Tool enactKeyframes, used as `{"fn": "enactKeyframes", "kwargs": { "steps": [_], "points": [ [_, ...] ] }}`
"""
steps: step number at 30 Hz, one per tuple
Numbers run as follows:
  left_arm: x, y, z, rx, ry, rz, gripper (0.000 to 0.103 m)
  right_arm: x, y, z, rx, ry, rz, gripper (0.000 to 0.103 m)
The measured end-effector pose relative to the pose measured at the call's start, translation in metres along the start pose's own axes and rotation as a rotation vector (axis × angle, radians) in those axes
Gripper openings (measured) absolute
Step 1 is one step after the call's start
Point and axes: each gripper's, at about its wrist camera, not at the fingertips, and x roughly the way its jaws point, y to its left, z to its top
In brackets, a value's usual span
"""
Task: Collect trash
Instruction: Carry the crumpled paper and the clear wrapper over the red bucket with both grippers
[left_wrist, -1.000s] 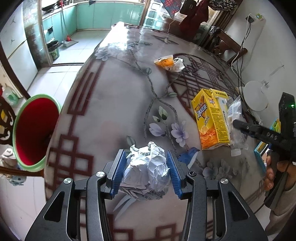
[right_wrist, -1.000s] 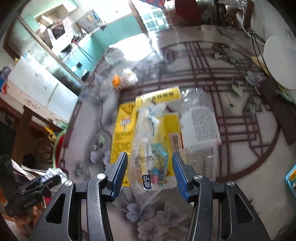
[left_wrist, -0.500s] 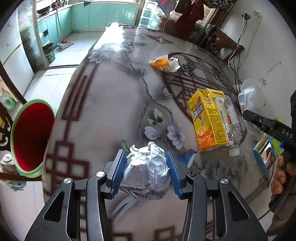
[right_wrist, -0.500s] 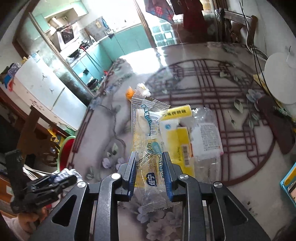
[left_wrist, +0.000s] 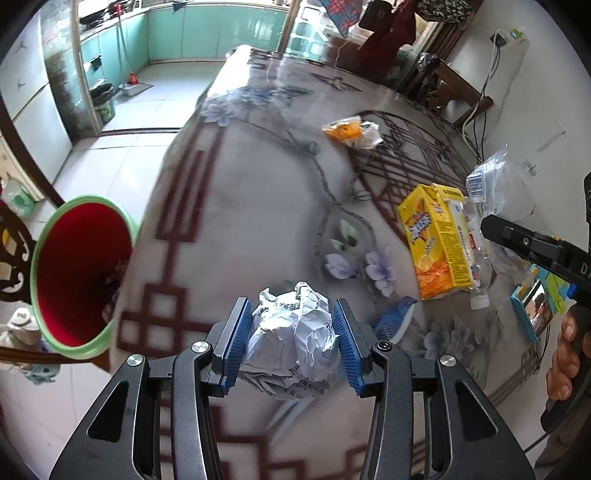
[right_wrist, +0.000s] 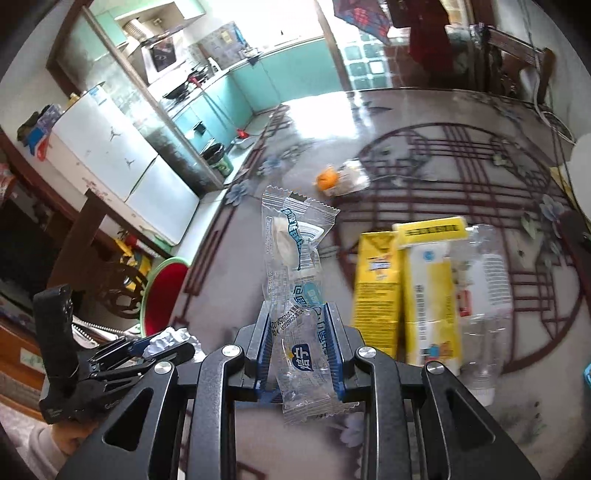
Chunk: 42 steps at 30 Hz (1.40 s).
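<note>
There are two grippers, and each one holds one piece of trash. The left gripper (left_wrist: 293, 343) is clamped on one crumpled paper ball (left_wrist: 295, 332), above the near edge of the counter (left_wrist: 258, 192). The right gripper (right_wrist: 297, 347) is closed tight on one clear plastic wrapper (right_wrist: 295, 258), which stands upright and is lifted off the counter.

On the counter lie three more pieces: one yellow juice carton (left_wrist: 436, 240), one empty clear plastic bottle (right_wrist: 484, 288) just beside it, and one orange snack wrapper (left_wrist: 351, 131) farther away. One bin (left_wrist: 79, 273) – red inside, with a green rim – stands on the floor at the left edge of the counter.

The counter is glossy, with dark red lattice lines and painted flowers – behind it is a kitchen with teal cabinets and a white tiled floor.
</note>
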Motion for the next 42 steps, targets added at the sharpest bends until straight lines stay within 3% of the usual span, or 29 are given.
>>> {"fn": "enactKeyframes", "kwargs": {
  "steps": [28,42],
  "points": [
    [-0.023,0.167,0.006,-0.101,-0.015,0.043,0.043,0.074,0.183,0.011,-0.114,0.016,0.049,0.024],
    [-0.020,0.222,0.001,-0.170,-0.001,0.075,0.043,0.121,0.254,0.012,-0.161,0.064,0.118,0.024]
  ]
}}
